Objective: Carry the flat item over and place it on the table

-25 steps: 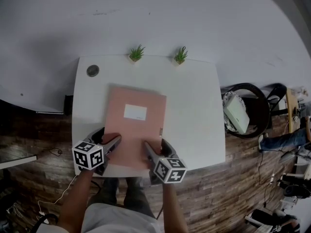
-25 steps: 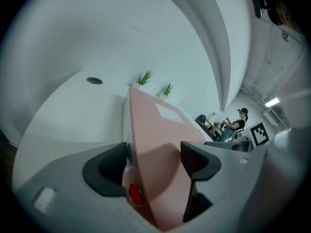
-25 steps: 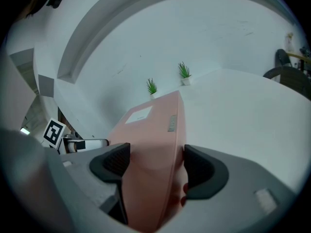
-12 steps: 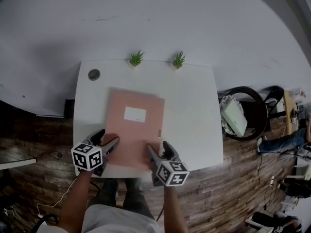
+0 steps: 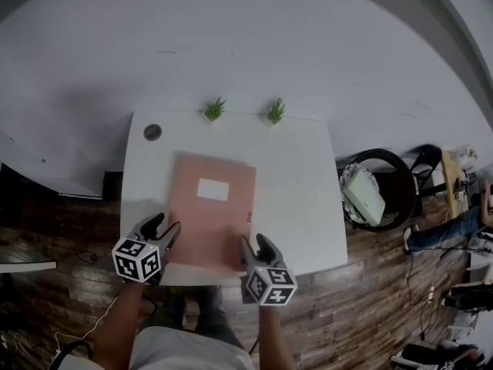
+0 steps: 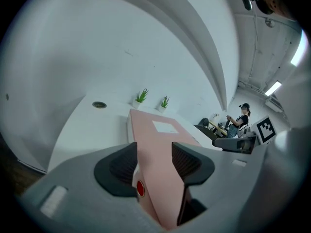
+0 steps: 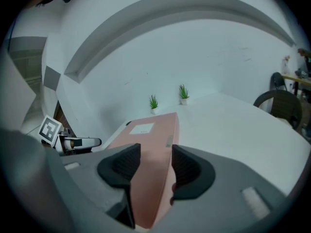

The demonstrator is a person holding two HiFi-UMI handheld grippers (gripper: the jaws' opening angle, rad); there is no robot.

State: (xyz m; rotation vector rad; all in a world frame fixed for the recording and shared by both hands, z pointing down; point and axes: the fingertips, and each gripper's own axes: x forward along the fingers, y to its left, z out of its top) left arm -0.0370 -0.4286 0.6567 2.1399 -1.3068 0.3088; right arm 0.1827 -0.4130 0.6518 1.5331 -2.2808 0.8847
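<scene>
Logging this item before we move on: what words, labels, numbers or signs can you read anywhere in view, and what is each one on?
No text in any view is legible.
White label on the pink folder: looks blank, or any print is too small to read.
Small tag at the folder's edge: too blurred to read.

My left hand-held gripper (image 5: 168, 227) and right hand-held gripper (image 5: 253, 242) are closing, pink folder (image 5: 212, 210) near edge between their jaws, on white counter (image 5: 296, 191).
</scene>
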